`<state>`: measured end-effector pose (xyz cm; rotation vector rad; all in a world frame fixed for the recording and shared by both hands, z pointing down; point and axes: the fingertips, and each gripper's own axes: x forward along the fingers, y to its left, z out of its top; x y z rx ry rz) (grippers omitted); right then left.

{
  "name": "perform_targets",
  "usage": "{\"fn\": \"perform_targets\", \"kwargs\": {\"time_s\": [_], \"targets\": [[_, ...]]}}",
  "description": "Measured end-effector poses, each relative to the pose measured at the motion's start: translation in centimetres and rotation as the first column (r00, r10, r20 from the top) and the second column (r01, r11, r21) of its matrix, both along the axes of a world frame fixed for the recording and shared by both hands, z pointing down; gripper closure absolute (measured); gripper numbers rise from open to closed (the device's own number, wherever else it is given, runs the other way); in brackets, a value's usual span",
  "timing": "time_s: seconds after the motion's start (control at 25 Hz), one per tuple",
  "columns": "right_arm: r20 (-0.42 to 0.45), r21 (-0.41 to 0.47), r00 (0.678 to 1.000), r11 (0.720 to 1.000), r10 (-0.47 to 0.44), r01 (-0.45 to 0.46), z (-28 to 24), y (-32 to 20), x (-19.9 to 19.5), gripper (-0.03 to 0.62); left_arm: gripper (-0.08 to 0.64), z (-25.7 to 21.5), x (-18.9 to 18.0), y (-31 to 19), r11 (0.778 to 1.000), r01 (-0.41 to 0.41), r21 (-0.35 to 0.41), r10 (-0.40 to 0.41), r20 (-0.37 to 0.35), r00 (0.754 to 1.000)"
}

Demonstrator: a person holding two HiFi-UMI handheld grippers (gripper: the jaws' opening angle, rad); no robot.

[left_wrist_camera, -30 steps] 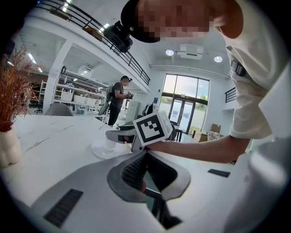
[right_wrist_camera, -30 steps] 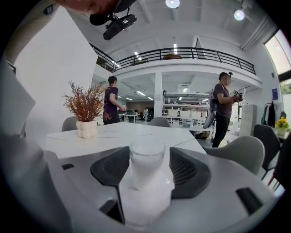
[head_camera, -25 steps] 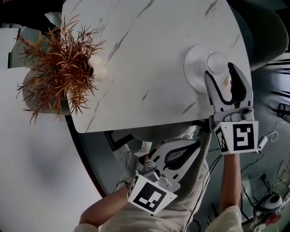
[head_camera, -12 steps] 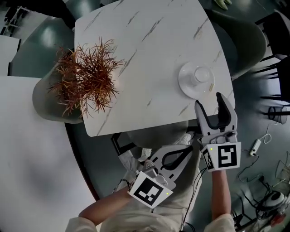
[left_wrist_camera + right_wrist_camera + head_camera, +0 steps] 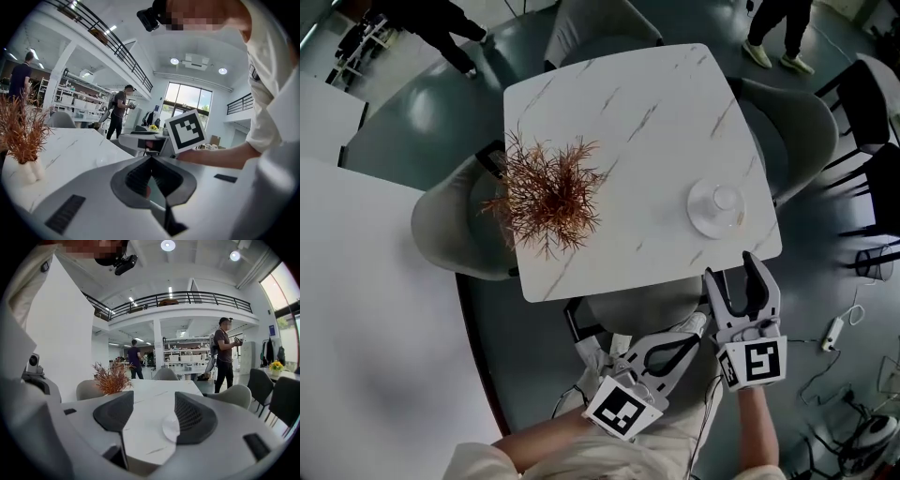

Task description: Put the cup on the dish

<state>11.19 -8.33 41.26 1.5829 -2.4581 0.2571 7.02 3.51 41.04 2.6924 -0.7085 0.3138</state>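
A white cup [image 5: 725,198] stands on a white dish [image 5: 705,217] near the right front corner of the white marble table [image 5: 647,122]. My right gripper [image 5: 729,266] is open and empty, held off the table's front edge, short of the dish. In the right gripper view the dish [image 5: 168,428] shows between the spread pads [image 5: 194,417], partly hidden by the right one. My left gripper [image 5: 700,322] is shut on nothing, lower, over the person's lap. Its jaws meet in the left gripper view [image 5: 151,161].
A dried reddish plant [image 5: 548,195] in a white pot stands at the table's left edge. Grey chairs [image 5: 802,131] surround the table, one tucked in under the front edge. Other people [image 5: 226,352] stand farther off. A cable and plug [image 5: 834,330] lie on the floor at right.
Both grippers have drawn back from the table toward the person. The right one has left the dish, where the cup stays. The table looks smaller and farther below.
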Motion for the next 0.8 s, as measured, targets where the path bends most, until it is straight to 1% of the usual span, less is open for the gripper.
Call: {"fn": "perform_targets", "kwargs": {"time_s": [0.16, 0.28, 0.48, 0.64, 0.8], "targets": [[0.007, -0.012, 1.0, 1.0, -0.001, 0.001, -2.0, 2.2, -1.2, 0.33, 0.555, -1.8, -1.0, 1.3, 0.999, 0.028, -0.016, -0.028, -0.056, 0.998], [0.015, -0.017, 1.0, 1.0, 0.005, -0.005, -3.5, 3.6, -1.9, 0.33, 0.555, -3.7, -1.8, 1.8, 0.999, 0.034, -0.001, -0.034, -0.081, 0.996], [0.05, -0.012, 0.998, 0.999, 0.047, -0.047, -5.8, 5.4, -2.5, 0.33, 0.555, -6.4, -3.8, 2.3, 0.998, 0.049, 0.028, -0.046, -0.11, 0.993], [0.071, -0.016, 0.994, 0.997, 0.077, -0.076, -7.1, 6.5, -3.1, 0.331, 0.555, -6.9, -5.9, 2.7, 0.997, 0.073, 0.018, -0.07, -0.116, 0.991], [0.068, -0.011, 0.992, 0.995, 0.103, -0.103, -9.1, 7.8, -3.4, 0.33, 0.555, -7.9, -7.4, 3.5, 0.997, 0.081, 0.004, -0.08, -0.138, 0.987]]}}
